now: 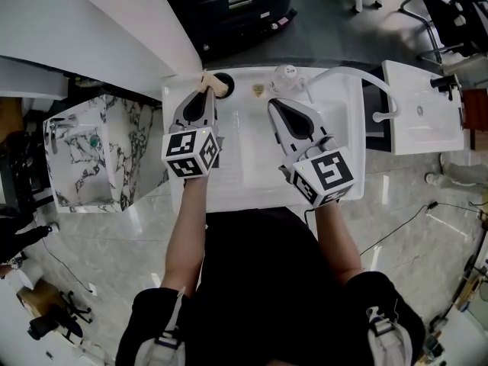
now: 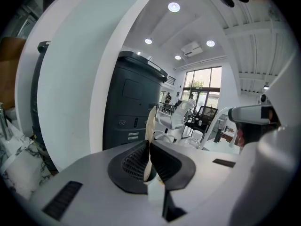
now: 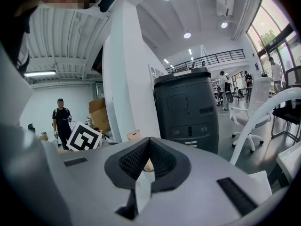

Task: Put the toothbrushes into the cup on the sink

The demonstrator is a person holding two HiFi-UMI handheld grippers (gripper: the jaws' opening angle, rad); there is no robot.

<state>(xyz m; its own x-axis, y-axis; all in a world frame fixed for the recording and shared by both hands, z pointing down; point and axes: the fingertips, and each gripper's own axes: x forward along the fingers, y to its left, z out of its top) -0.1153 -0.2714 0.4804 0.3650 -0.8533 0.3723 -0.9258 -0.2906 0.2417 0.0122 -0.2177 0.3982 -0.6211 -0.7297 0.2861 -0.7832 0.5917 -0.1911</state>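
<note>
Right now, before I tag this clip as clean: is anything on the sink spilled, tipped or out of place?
Nothing stands out. The left gripper is shut on a toothbrush right beside the cup at the back edge of the sink. The cup stands upright, and no spill or damage shows.

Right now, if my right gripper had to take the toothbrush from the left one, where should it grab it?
Probably the bare stretch of the toothbrush that sticks out past the left gripper, whose jaws are shut on its lower part. Come from the right, across the slim shaft, since the right gripper sits on that side.
</note>
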